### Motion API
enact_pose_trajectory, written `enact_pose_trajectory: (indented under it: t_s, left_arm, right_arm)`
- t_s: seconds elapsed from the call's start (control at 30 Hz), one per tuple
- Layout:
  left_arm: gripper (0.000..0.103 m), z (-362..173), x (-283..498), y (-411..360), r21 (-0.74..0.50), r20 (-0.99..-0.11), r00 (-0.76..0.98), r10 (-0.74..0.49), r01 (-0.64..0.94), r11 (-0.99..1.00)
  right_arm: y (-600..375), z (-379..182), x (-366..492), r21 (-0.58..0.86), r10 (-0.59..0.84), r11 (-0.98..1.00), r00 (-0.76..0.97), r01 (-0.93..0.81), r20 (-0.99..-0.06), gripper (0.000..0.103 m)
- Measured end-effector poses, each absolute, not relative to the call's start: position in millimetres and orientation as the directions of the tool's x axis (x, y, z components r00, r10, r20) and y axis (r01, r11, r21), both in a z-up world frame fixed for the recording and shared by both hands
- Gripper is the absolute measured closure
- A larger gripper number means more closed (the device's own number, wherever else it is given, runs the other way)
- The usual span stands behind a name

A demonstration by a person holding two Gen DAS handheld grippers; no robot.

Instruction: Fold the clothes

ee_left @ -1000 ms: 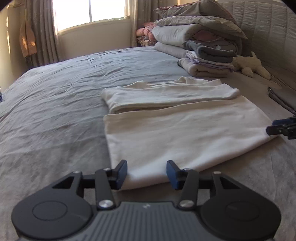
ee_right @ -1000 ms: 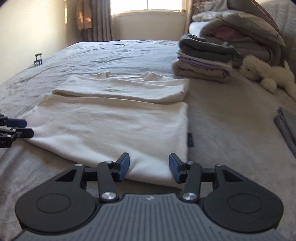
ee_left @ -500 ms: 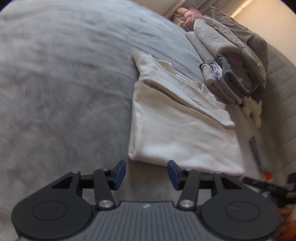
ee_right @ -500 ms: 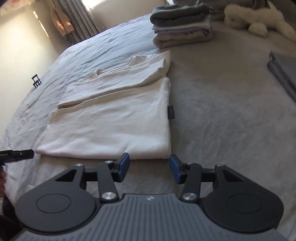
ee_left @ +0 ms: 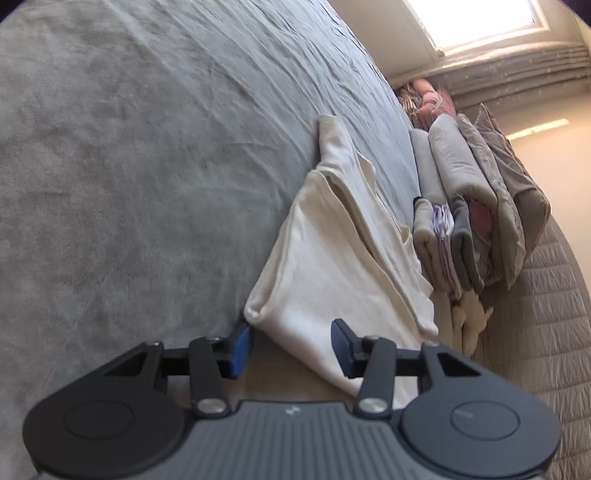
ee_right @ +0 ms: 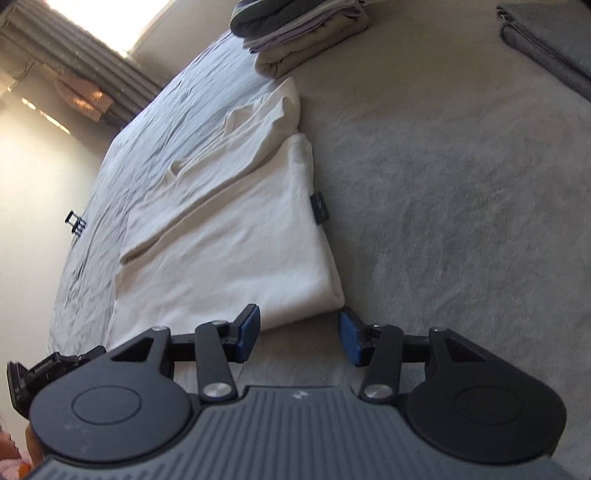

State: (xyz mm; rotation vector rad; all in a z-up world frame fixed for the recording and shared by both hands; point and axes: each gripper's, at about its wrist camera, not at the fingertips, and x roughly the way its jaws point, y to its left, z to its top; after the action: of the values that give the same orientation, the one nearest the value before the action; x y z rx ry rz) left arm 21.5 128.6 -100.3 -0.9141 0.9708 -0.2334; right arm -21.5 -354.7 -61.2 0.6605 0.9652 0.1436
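Blown-out window (ee_left: 476, 22) daylight, soft motion blur over the bedspread (ee_left: 129, 166), strong fisheye bending at edges.

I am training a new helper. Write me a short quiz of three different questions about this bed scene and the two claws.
1. True or false: the left claw is already pinching the cream shirt.
2. Which shirt corner sits between the right claw's open jaws: A near, B far?
3. Fill in: the small dark label hangs at the shirt's ____ edge in the right wrist view.

Key: 1 false; 2 A; 3 right.
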Motion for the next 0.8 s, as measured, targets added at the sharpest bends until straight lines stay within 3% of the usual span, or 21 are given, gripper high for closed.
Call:
enact_pose_trajectory:
  t_s: [0.2,0.27,0.33,0.4,0.8]
  left_arm:
    - [0.062,-104.5,32.9,123.4,-0.766,-0.593,0.590,-0.547,-0.205,0.610]
    - [0.075,-105.2,35.6,124.8,-0.761,-0.598,0.592,-0.541,-0.208,0.614]
    - [0.088,-106.8,35.9,127.8,-0.750,-0.610,0.587,-0.533,-0.211,0.627]
    - [0.092,-106.3,35.4,129.0,-0.742,-0.617,0.589,-0.522,-0.214,0.635]
    - [0.095,-79.1,10.9,142.8,-0.729,-0.639,0.574,-0.512,-0.238,0.642]
  right_arm:
    - [-366.5,-69.9,-11.5,0.647,0.411,0.735,0.625,0.204,-0.664,0.053]
    - [-368.3,-72.0,-9.3,0.658,0.408,0.722,0.638,0.213,-0.653,0.057]
    - [-368.9,-72.5,-8.5,0.640,0.387,0.737,0.640,0.218,-0.664,0.078]
    - [-369.7,-73.6,-10.2,0.638,0.382,0.736,0.640,0.226,-0.667,0.088]
    - [-374.5,-56.7,-36.2,0.679,0.421,0.695,0.631,0.236,-0.651,0.095]
